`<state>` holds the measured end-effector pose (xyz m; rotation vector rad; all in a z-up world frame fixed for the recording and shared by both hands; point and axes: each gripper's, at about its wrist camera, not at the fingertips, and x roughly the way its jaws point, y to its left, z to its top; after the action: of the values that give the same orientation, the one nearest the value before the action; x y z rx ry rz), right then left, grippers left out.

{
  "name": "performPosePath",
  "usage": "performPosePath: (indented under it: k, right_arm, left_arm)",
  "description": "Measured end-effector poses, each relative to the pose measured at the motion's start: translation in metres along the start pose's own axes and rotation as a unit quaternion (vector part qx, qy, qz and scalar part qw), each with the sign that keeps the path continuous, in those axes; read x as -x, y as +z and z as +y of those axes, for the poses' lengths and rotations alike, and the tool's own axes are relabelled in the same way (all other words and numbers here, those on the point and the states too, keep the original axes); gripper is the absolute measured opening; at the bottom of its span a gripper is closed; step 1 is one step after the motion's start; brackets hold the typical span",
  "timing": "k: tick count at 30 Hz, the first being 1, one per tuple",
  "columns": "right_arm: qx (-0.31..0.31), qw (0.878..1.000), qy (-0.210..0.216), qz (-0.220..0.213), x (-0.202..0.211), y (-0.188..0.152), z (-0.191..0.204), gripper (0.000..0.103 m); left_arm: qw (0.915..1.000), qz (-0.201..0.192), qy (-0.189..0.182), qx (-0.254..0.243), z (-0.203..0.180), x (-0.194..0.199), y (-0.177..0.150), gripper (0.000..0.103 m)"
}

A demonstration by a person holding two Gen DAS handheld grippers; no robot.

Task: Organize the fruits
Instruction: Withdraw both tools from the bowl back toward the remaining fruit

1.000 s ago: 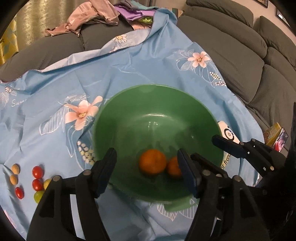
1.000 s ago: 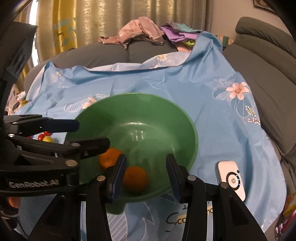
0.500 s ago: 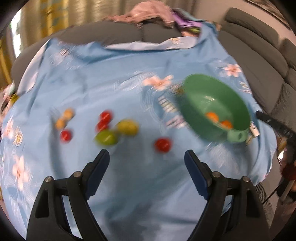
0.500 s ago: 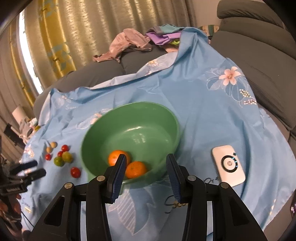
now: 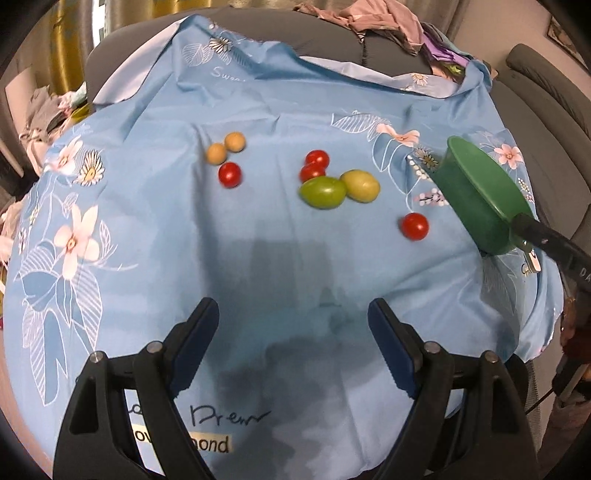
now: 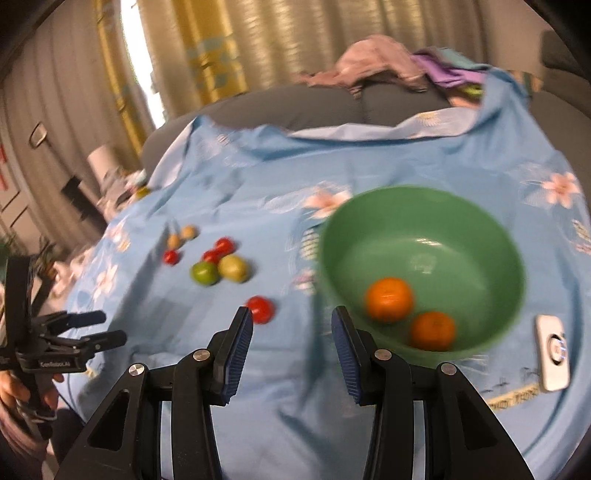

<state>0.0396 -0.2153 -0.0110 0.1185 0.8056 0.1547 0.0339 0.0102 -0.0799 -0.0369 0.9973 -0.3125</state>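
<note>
A green bowl [image 6: 443,236] stands on the blue floral cloth [image 5: 147,221] with two oranges [image 6: 388,299] in it. To its left lie loose fruits: a lone cherry tomato [image 5: 414,226], a green fruit [image 5: 322,192] touching a yellow-green one [image 5: 360,185], two more tomatoes [image 5: 317,158], another tomato [image 5: 229,174] and two small tan fruits [image 5: 216,153]. My left gripper [image 5: 292,308] hangs open above bare cloth, short of these fruits. My right gripper [image 6: 291,314] is open and holds nothing. It is just left of the bowl, with the lone tomato [image 6: 260,309] beside its left finger.
A white device [image 6: 552,356] lies on the cloth right of the bowl. Crumpled clothes [image 5: 369,18] are piled on the grey sofa [image 5: 546,110] behind. Curtains [image 6: 221,55] hang at the back. The cloth falls away at the near edge.
My left gripper left the bowl, swung left over the loose fruits and opened wider. My right gripper drew back and turned left, so the bowl now sits at the right of its view.
</note>
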Motion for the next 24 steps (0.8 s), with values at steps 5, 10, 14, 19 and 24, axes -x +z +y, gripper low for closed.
performPosePath:
  k: [5, 10, 14, 19, 24]
  right_arm:
    - [0.031, 0.999, 0.014, 0.023, -0.018, -0.002, 0.023, 0.045]
    - [0.045, 0.998, 0.017, 0.039, -0.030, 0.000, 0.033, 0.045]
    - [0.052, 0.997, 0.016, 0.046, -0.039, 0.004, 0.038, 0.045]
    - [0.061, 0.997, 0.017, 0.052, -0.053, 0.012, 0.043, 0.045]
    - [0.070, 0.996, 0.018, 0.060, -0.067, 0.019, 0.049, 0.045]
  left_arm:
    - [0.9998, 0.004, -0.019, 0.008, 0.007, 0.000, -0.002, 0.083]
    - [0.9998, 0.000, -0.021, 0.002, 0.005, -0.002, 0.004, 0.083]
    - [0.9999, -0.003, -0.014, -0.006, 0.002, -0.007, 0.010, 0.083]
    - [0.9996, -0.009, 0.004, -0.025, -0.002, -0.014, 0.021, 0.083]
    - [0.9992, -0.012, 0.010, -0.036, -0.007, -0.019, 0.027, 0.083]
